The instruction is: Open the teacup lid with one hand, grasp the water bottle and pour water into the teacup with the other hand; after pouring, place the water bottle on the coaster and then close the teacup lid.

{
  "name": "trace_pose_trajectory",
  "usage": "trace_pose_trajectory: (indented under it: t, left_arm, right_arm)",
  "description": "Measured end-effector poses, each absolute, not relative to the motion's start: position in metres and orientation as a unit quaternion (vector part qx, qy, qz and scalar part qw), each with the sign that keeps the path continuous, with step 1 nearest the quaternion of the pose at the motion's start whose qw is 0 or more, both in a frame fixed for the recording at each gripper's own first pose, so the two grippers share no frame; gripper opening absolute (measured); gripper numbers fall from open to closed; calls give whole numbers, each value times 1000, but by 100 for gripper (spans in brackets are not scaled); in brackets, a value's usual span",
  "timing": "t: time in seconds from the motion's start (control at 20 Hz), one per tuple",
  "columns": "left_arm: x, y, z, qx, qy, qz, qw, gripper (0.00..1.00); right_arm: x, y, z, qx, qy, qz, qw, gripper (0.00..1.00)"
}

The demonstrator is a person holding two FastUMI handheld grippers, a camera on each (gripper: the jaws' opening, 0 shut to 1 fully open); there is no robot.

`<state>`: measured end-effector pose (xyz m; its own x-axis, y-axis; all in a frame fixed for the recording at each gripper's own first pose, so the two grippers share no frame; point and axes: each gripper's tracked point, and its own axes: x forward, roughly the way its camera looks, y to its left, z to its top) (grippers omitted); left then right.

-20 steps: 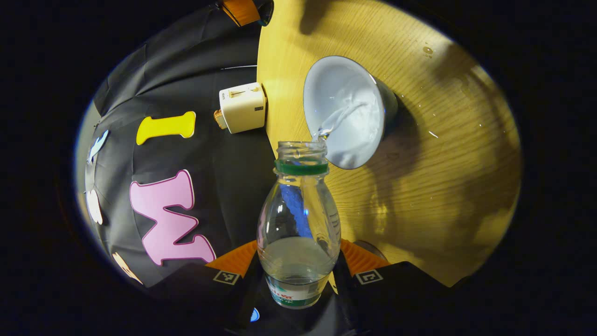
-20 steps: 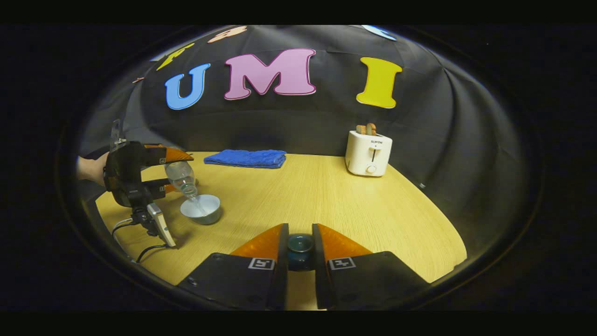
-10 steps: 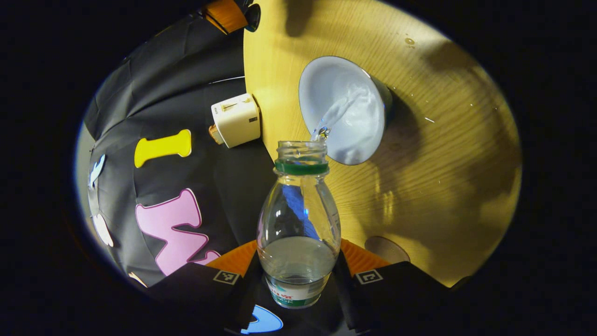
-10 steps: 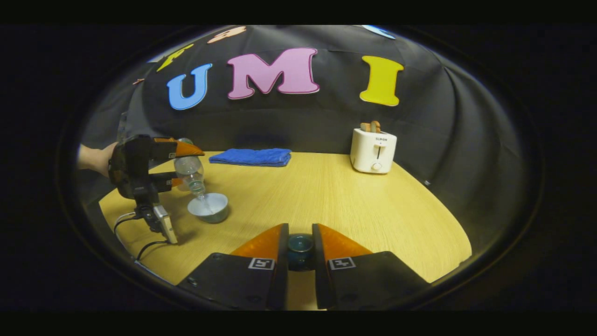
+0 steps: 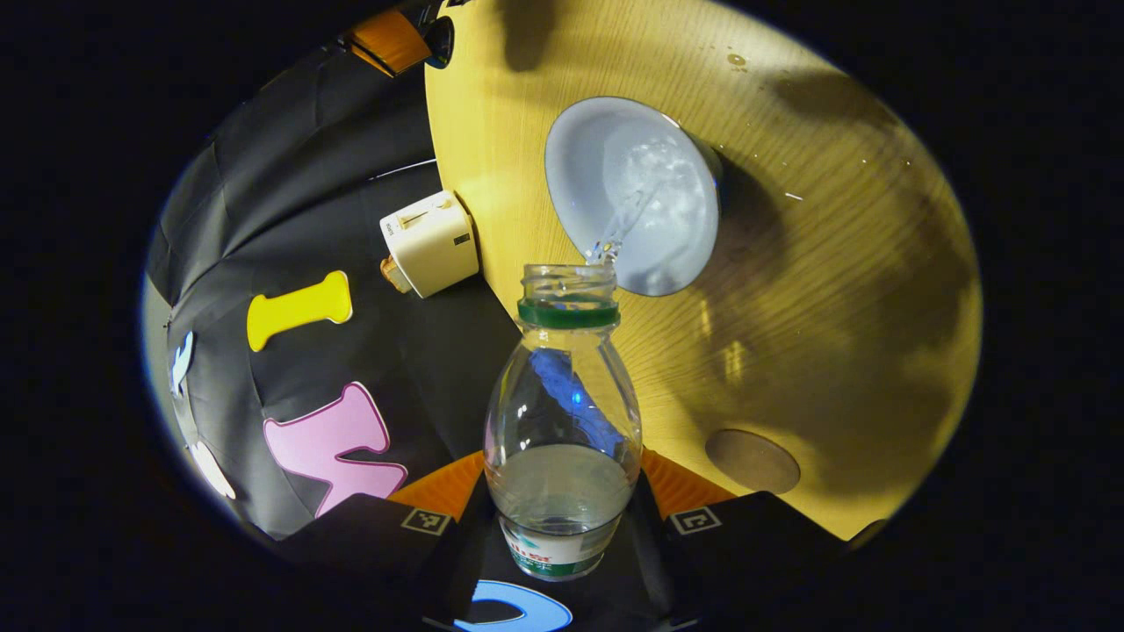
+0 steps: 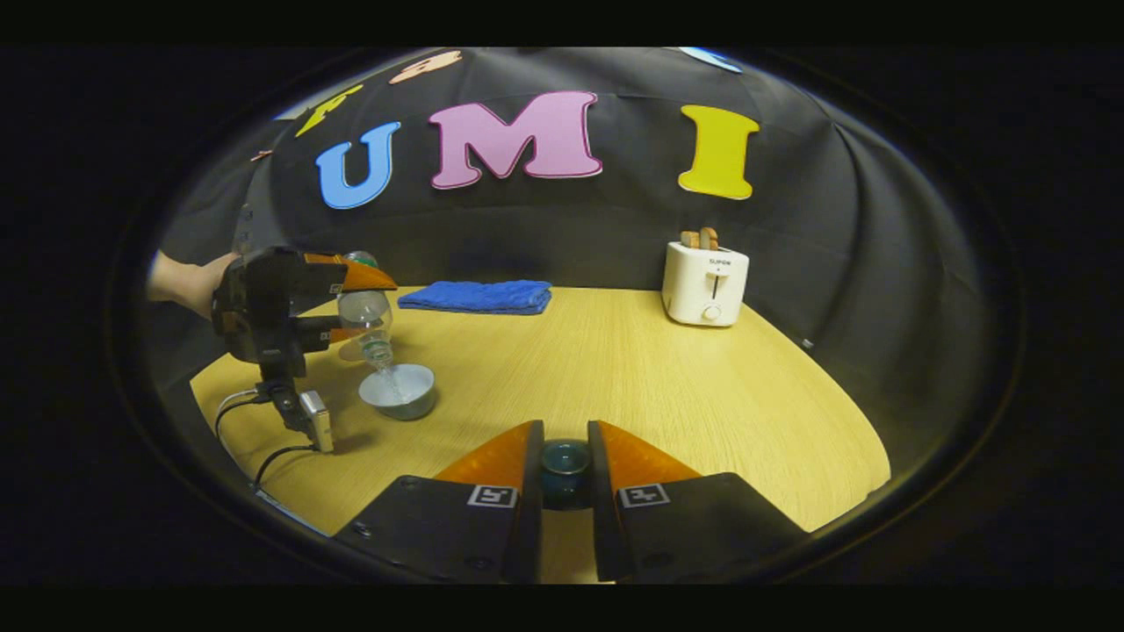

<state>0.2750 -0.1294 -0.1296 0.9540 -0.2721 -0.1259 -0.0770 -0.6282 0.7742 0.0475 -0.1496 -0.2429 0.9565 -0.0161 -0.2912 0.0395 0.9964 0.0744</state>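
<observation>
Water bottle (image 5: pixel 562 421) first — it sits clamped between the two fingers of the left claw (image 5: pixel 562 518), gripped low around its labelled base so the neck stays free, and it's tipped forward with the open mouth just above the teacup (image 5: pixel 634 195). A thin stream runs from the mouth into the cup's pale inside, and water is pooling there. The low grip makes sense: the weight sits at the fingers and the tilt sets the flow. From the right gripper view you can see that same left claw (image 6: pixel 338 303) held up by a hand (image 6: pixel 189 283) over the cup at the near-left part of the worktop (image 6: pixel 632 369).

The right claw (image 6: pixel 565 465) is closed on the lid (image 6: pixel 565 461) — a small dark teal piece pinched between both orange fingers, held well apart from the cup, out of the way of the stream and ready to go back on.

Further out, the coaster (image 5: pixel 752 461) — a round brown disc — lies bare on the worktop near the cup, so the bottle's landing spot looks a short move away. At the back stand a toaster (image 6: pixel 705 283) and a folded blue towel (image 6: pixel 477 296), both clear of the action.

My read: pouring is mid-way; easing the tilt back is what comes next, and drips on the wood are the risk.
</observation>
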Motion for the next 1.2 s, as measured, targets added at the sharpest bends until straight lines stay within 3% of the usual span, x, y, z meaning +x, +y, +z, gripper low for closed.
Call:
trace_pose_trajectory:
  t: [0.15,0.2,0.75,0.8,0.85,0.9,0.95,1.2]
  left_arm:
    - [276,-130,-125,900,-99,-114,408,75]
    - [275,-131,-122,903,-101,-114,401,75]
    - [279,-146,-126,921,-114,-127,350,75]
    - [279,-148,-126,924,-116,-128,342,75]
    - [279,-149,-126,926,-118,-130,335,75]
    - [280,-150,-127,927,-119,-131,331,75]
    - [280,-150,-127,928,-118,-132,327,75]
    - [281,-149,-127,934,-115,-132,311,75]
  right_arm:
    - [46,-148,-241,43,147,-12,988,32]
    - [46,-147,-241,46,148,-11,988,27]
    - [41,-140,-245,49,149,-4,988,27]
    - [41,-141,-246,50,150,-4,987,22]
    - [43,-142,-245,51,148,-4,988,27]
    - [43,-143,-244,51,147,-5,988,22]
    - [44,-144,-245,51,146,-5,988,27]
    - [47,-144,-243,57,144,-5,988,27]
